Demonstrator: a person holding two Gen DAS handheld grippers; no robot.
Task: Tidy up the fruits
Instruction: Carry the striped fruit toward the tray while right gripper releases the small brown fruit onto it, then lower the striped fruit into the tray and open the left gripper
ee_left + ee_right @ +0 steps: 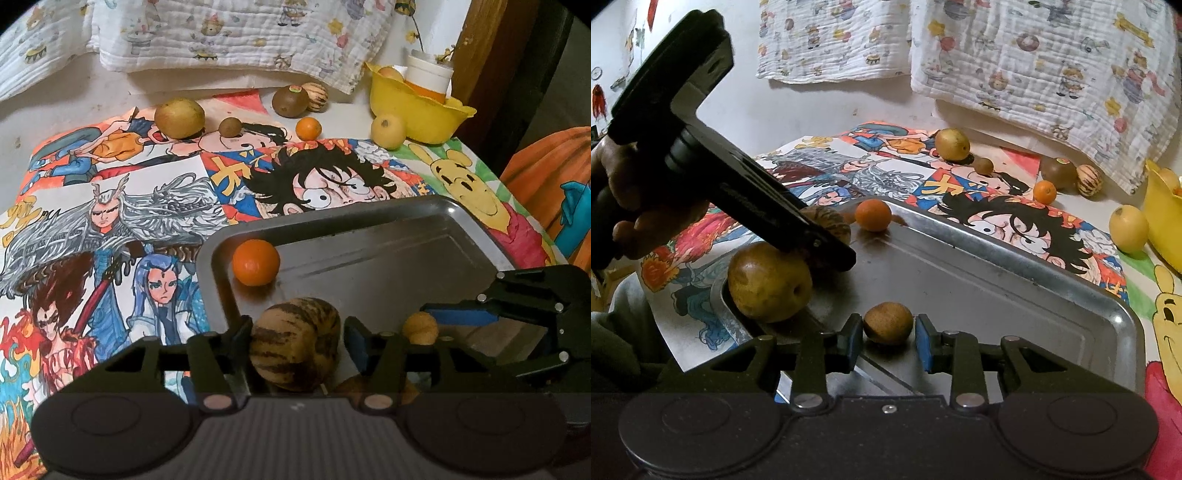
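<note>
Nearest my left cam: striped melon-ish fruit point(295, 343) sitting btwn the left gripper point(297, 341) jaws. Left pad looks touching its skin, right pad just off it, so can't tell if it's truly clamped or only bracketed. It's over the near-left part of the metal tray point(369, 218).

Right gripper point(889, 338): jaws narrow-ish but apart, small brown fruit point(888, 323) btwn the tips w/ a gap each side, resting on the tray floor.

Handling, my guess: striped one is firm, roundish, smooth rind, prob slippery and the heavier of the two, so take it across the widest belly, pads square, moderate squeeze. Small brown one is light, may roll on steel, so close centred on its middle.

Left of the right jaws a big yellow-brown fruit point(770, 282) sits at the tray corner; orange point(255, 262) ahead of the left jaws in the tray. More fruit well beyond on the cartoon mat point(110, 206), near the yellow bowl point(417, 107).
</note>
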